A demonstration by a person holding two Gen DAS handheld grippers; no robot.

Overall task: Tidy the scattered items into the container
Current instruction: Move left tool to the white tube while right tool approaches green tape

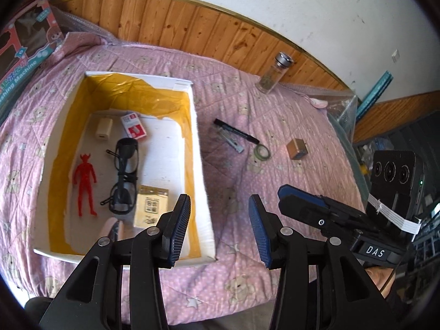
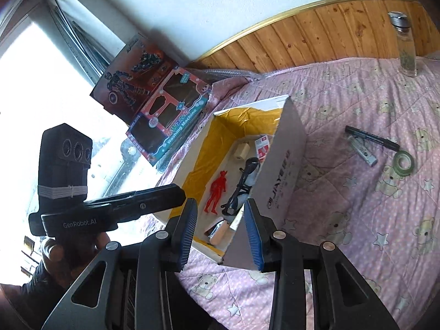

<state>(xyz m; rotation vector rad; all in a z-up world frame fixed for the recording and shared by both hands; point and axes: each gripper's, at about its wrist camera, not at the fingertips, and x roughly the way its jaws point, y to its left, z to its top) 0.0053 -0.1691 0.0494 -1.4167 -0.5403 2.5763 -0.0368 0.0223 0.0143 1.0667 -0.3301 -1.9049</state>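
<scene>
Your left tongs [image 1: 218,228] and right tongs [image 2: 221,233] both stand apart, nothing between them. Box [image 1: 205,192], yellow-lined, on the pink bed quilt [image 1: 275,192], holds: red figure [image 1: 84,183], black glasses [image 1: 123,176], white charger [image 1: 104,128], red-and-white packet [image 1: 134,128], tan card [image 1: 151,209]. Loose on the quilt right of it: black marker [image 1: 236,132], tape roll [image 1: 261,151], small brown box [image 1: 297,148], glass jar [image 1: 275,73].

One white box [image 1: 202,181] on pink quilt [image 1: 288,220]. Inside box: one red figure [image 1: 84,177], one pair black glasses [image 1: 123,176], one beige charger [image 1: 104,128], two small packets. On quilt beyond box's right edge: one black marker [image 1: 238,132], one tape roll [image 1: 261,151], one glass jar [image 1: 273,74], one brown cube [image 1: 297,148].
</scene>
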